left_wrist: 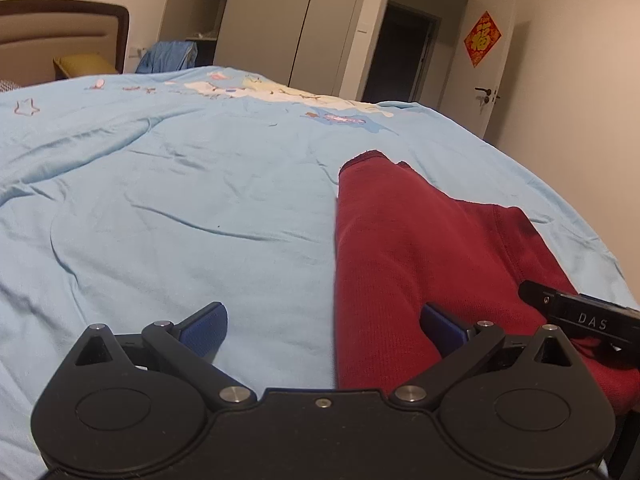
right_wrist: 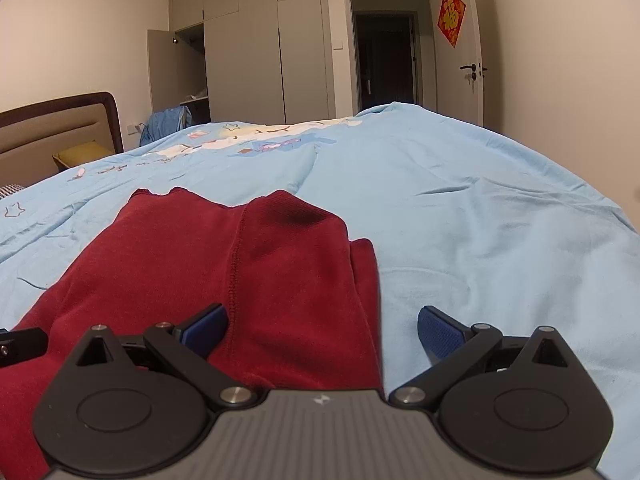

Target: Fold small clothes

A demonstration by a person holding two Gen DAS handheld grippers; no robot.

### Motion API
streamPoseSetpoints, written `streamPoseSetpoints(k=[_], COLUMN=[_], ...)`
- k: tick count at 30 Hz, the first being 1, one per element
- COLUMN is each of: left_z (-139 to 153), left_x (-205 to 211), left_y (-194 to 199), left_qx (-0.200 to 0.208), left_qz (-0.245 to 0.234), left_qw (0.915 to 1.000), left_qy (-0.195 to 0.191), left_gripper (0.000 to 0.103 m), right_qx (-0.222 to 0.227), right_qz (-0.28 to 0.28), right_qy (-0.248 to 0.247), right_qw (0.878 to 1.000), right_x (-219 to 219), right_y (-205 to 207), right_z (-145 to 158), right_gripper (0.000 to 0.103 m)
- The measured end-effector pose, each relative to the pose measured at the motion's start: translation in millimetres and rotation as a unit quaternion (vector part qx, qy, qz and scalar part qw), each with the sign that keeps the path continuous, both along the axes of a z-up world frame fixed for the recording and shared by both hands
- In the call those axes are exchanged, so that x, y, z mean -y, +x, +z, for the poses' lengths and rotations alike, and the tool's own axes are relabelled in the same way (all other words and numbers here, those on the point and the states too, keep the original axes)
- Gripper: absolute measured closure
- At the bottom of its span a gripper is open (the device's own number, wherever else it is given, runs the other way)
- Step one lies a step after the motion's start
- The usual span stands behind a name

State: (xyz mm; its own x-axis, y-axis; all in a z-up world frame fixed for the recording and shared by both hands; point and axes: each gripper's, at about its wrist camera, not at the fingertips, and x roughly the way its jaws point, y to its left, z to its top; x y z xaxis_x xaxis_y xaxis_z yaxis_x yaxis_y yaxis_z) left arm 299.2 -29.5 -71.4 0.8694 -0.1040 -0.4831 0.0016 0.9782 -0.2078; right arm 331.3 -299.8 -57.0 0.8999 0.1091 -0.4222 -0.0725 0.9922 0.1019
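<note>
A dark red garment [left_wrist: 420, 248] lies partly folded on the light blue bedspread [left_wrist: 180, 200]. My left gripper [left_wrist: 324, 330] is open; its blue pads straddle the garment's left edge near the bed's front. In the right wrist view the same red garment [right_wrist: 240, 264] spreads ahead, with a seam down its middle. My right gripper [right_wrist: 322, 330] is open too, its left pad over the cloth and its right pad over bare bedspread [right_wrist: 480, 220], straddling the garment's right edge. Neither gripper holds cloth. A piece of the right gripper's body [left_wrist: 580, 316] shows at the left view's right side.
The bed fills both views, with a printed patch [right_wrist: 240, 140] near its far side. A padded headboard [right_wrist: 56, 132] stands at the left. Wardrobes [right_wrist: 260, 48], a dark doorway [right_wrist: 384, 56] and a door with a red decoration [right_wrist: 452, 16] line the far wall.
</note>
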Motion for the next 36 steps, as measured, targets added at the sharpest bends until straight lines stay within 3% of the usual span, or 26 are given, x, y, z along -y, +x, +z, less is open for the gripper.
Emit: streamPoseSetpoints(k=[11, 15, 18, 25, 29, 32, 36], left_z=[-3.9, 7.7, 20.8, 50.7, 37.9, 16.4, 5.4], left_x=[-1.1, -7.3, -12.1, -6.3, 2.6, 3.7, -2.1], left_y=[-1.6, 1.3, 6.1, 69.9, 119.8, 131.8, 111.6], left_qx=[0.010, -0.006, 0.006, 0.024, -0.012, -0.047, -0.023], left_qz=[-0.001, -0.006, -0.001, -0.009, -0.011, -0.018, -0.012], left_qw=[0.9999, 0.9998, 0.9999, 0.9997, 0.9994, 0.9978, 0.9992], left_qy=[-0.002, -0.016, -0.014, 0.000, 0.030, 0.042, 0.030], left_gripper=[0.001, 0.001, 0.001, 0.001, 0.001, 0.000, 0.001], right_qx=[0.000, -0.001, -0.001, 0.001, 0.002, 0.001, 0.002], right_qz=[0.001, 0.001, 0.000, -0.001, -0.001, -0.001, 0.000], right_qy=[0.017, 0.019, 0.021, 0.023, 0.026, 0.030, 0.034], right_qw=[1.000, 1.000, 1.000, 1.000, 1.000, 1.000, 0.999], right_x=[3.4, 2.7, 2.0, 1.6, 2.0, 3.1, 4.2], right_y=[-0.5, -0.1, -1.6, -2.6, -3.1, -3.1, -3.2], right_z=[-0.5, -0.5, -0.8, -1.0, -1.5, -1.9, -2.5], right_gripper=[0.000, 0.000, 0.000, 0.000, 0.000, 0.000, 0.000])
